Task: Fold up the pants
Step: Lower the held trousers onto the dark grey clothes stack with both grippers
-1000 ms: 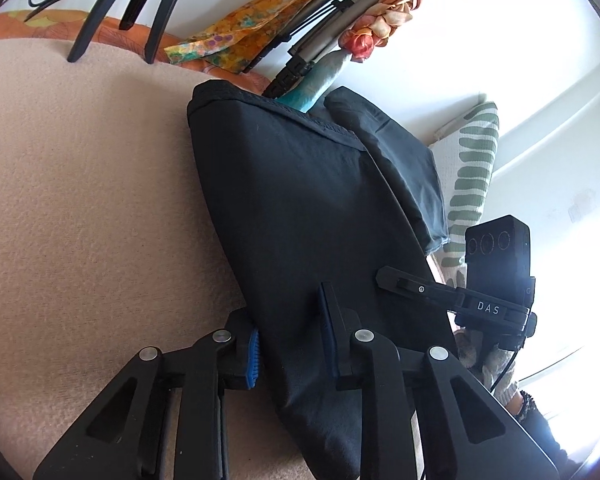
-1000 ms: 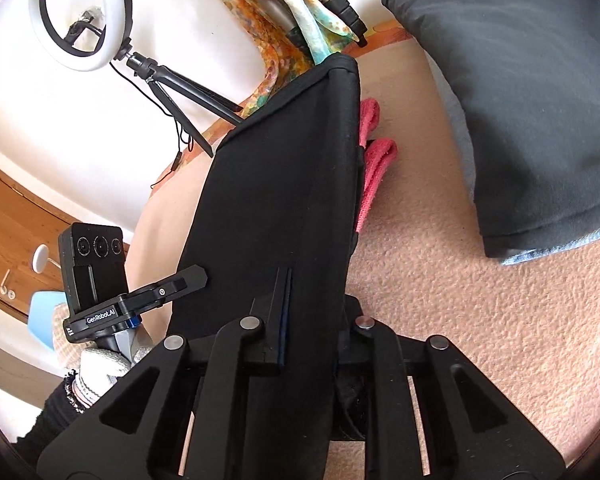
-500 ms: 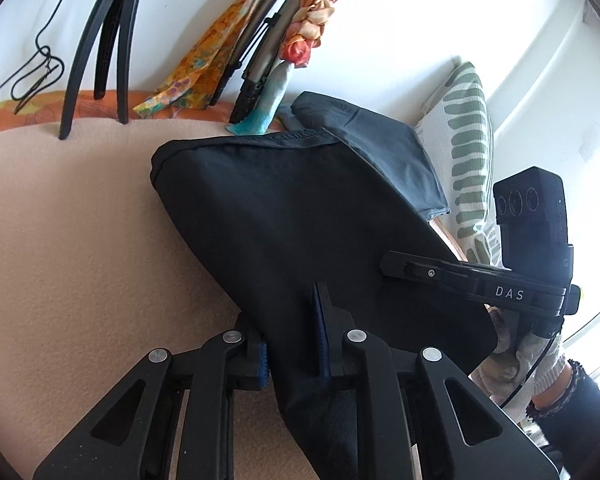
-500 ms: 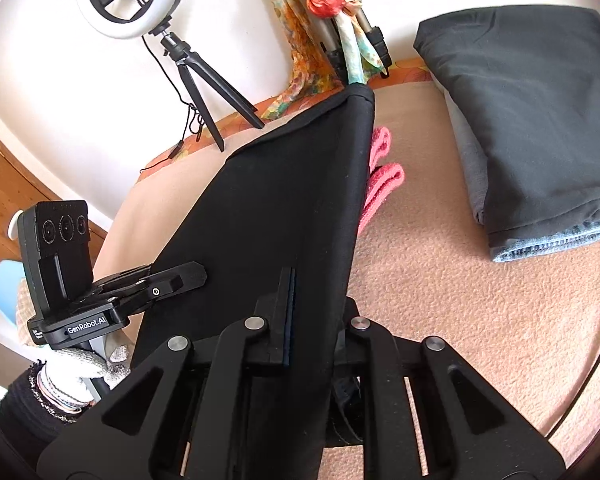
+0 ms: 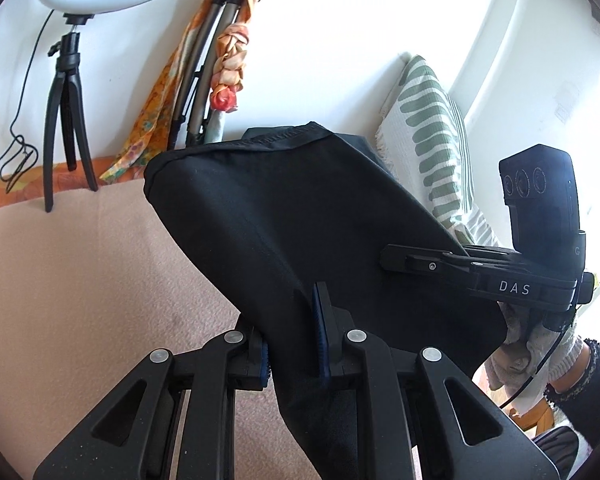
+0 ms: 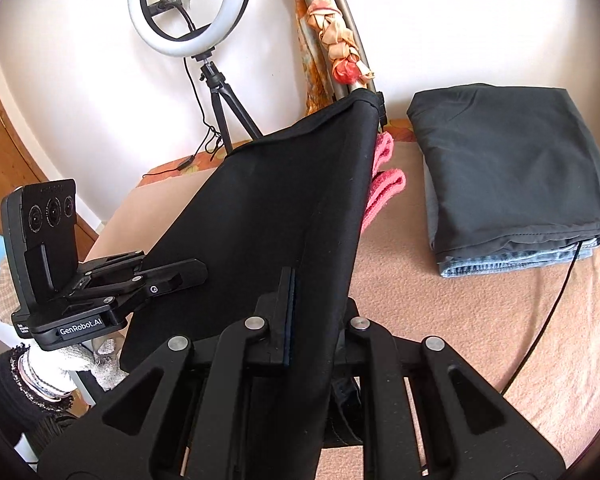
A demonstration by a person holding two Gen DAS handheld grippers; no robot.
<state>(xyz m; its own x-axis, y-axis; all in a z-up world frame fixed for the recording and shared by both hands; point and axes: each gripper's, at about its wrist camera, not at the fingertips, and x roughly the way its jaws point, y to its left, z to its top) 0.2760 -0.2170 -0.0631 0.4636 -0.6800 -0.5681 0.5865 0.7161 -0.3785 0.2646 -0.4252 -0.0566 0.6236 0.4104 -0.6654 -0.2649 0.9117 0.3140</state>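
The black pants point(image 5: 284, 216) hang stretched between both grippers, lifted above the beige blanket point(image 5: 80, 272). My left gripper point(image 5: 294, 332) is shut on one near corner of the cloth, its blue pads pressing the fabric. My right gripper point(image 6: 316, 312) is shut on the other near corner of the black pants point(image 6: 276, 208). Each gripper shows in the other's view: the right gripper point(image 5: 420, 260) at the cloth's right edge, the left gripper point(image 6: 168, 280) at its left edge. The far hem rises toward the wall.
A stack of folded dark pants over jeans point(image 6: 512, 172) lies on the bed to the right, with a pink cloth point(image 6: 384, 184) beside it. A ring light on a tripod point(image 6: 190, 12), a scarf-draped stand point(image 5: 224, 64) and a striped pillow point(image 5: 432, 140) line the wall. A black cable point(image 6: 556, 304) crosses the blanket.
Both grippers have risen with the pants, lifting the cloth off the blanket; the far hem now stands higher against the wall. Both wrists rolled somewhat.
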